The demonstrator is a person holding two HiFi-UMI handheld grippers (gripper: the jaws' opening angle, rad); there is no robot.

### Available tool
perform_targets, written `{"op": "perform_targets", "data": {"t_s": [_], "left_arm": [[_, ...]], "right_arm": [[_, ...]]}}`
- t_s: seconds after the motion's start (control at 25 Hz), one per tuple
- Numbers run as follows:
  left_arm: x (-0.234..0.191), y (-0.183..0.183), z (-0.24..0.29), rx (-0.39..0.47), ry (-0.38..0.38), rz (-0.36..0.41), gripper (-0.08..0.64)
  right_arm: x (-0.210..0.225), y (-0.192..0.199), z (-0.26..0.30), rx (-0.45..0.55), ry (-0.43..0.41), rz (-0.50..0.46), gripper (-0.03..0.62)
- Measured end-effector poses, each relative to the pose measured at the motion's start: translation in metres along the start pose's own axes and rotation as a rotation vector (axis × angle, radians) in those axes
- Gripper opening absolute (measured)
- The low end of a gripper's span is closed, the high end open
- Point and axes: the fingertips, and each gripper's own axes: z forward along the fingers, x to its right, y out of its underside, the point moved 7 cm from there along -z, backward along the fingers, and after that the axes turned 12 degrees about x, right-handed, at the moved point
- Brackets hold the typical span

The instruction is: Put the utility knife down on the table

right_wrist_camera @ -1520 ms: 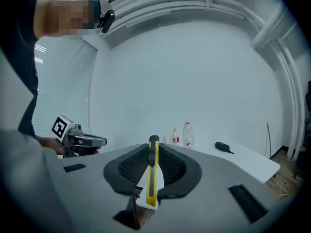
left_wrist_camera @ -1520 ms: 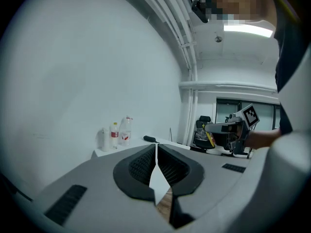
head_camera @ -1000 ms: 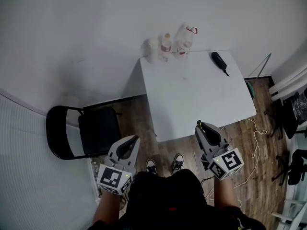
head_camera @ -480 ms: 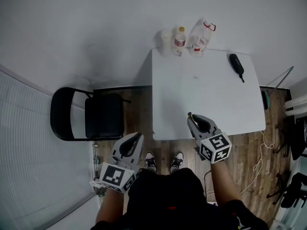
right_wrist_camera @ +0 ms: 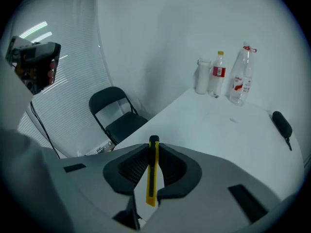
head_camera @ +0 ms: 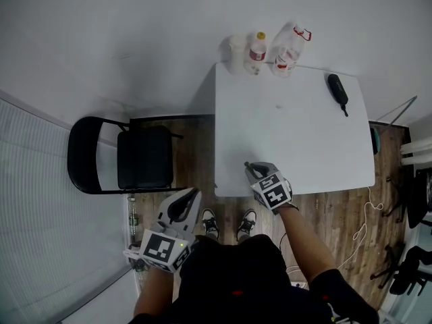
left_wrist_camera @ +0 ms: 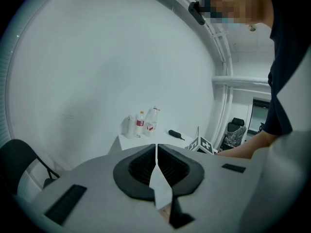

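Observation:
My right gripper is shut on a yellow and black utility knife, which stands lengthwise between the jaws with its black tip poking out forward. In the head view that gripper hangs over the near left corner of the white table. My left gripper is shut with nothing in it, held low beside the person's body, left of the table and above the floor. In its own view the left gripper shows its jaws pressed together.
At the table's far edge stand a white cup and two plastic bottles. A black handheld object lies at the far right. A black folding chair stands left of the table. The person's shoes are on the wooden floor.
My right gripper has moved left and forward with the knife, from beyond the table's near edge to over its near left corner. The left gripper has stayed low.

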Motion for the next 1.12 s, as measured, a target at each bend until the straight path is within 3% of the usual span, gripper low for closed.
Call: {"op": "perform_targets", "data": {"t_s": [0.36,0.6,0.92,1.12], "left_arm": [[-0.014,0.008,0.0,-0.024,-0.003,-0.02,0.031],[-0.019,0.013,0.0,-0.038,-0.005,-0.033,0.031],[-0.024,0.015,-0.002,-0.053,-0.022,-0.039,0.031],[-0.024,0.005,-0.005,-0.027,-0.016,-0.043,0.031]], "right_arm": [[-0.003,0.029,0.035,-0.167,-0.022,-0.08,0.075],[-0.005,0.039,0.043,-0.227,-0.034,-0.089,0.075],[-0.008,0.047,0.049,-0.25,-0.031,-0.138,0.075],[-0.006,0.035,0.035,-0.188,-0.009,-0.126,0.087]]}}
